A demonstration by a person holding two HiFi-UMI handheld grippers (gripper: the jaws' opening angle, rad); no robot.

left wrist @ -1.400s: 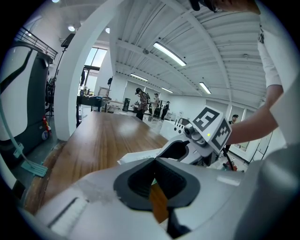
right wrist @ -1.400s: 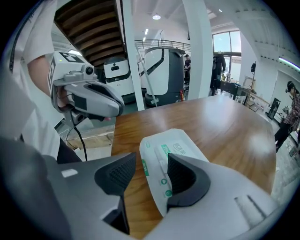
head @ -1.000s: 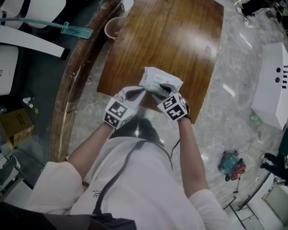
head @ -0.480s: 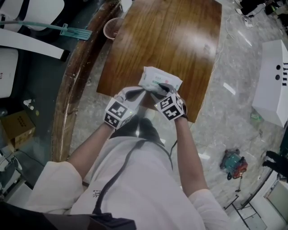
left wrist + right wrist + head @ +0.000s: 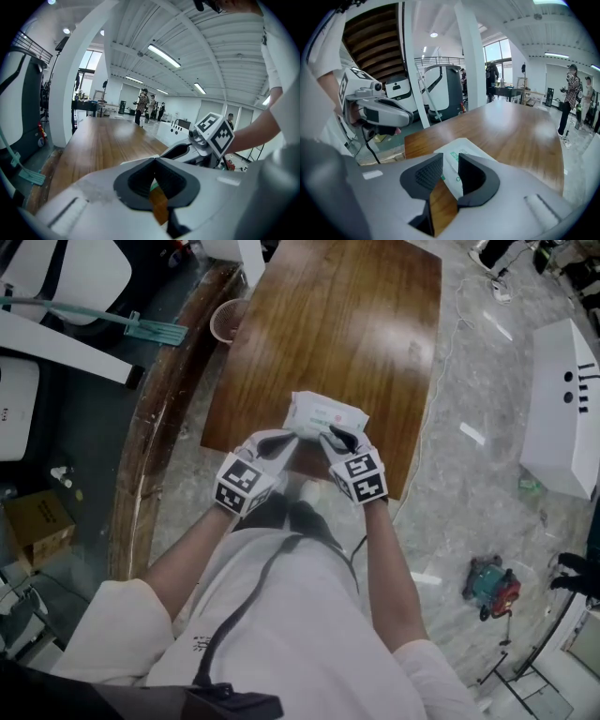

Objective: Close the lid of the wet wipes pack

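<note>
The white wet wipes pack (image 5: 325,414) with green print lies flat near the front edge of the brown wooden table (image 5: 356,324); its lid looks flat against the top. My left gripper (image 5: 292,438) is at the pack's near left corner, and in the left gripper view its jaws (image 5: 154,161) meet on the pack's edge. My right gripper (image 5: 332,436) hovers at the pack's near right side. Its jaws (image 5: 450,171) are closing with a narrow gap left, and the pack (image 5: 465,146) shows through that gap, untouched by the pads.
A pink cup (image 5: 228,320) stands past the table's left edge beside a curved wooden ledge (image 5: 150,427). A green broom (image 5: 141,326) lies at the far left. A white cabinet (image 5: 562,409) and a red and green tool (image 5: 492,585) are on the floor to the right.
My right gripper has drawn back off the top of the pack toward the person, rolled a little, and its jaws have narrowed. The left gripper and the pack have stayed put.
</note>
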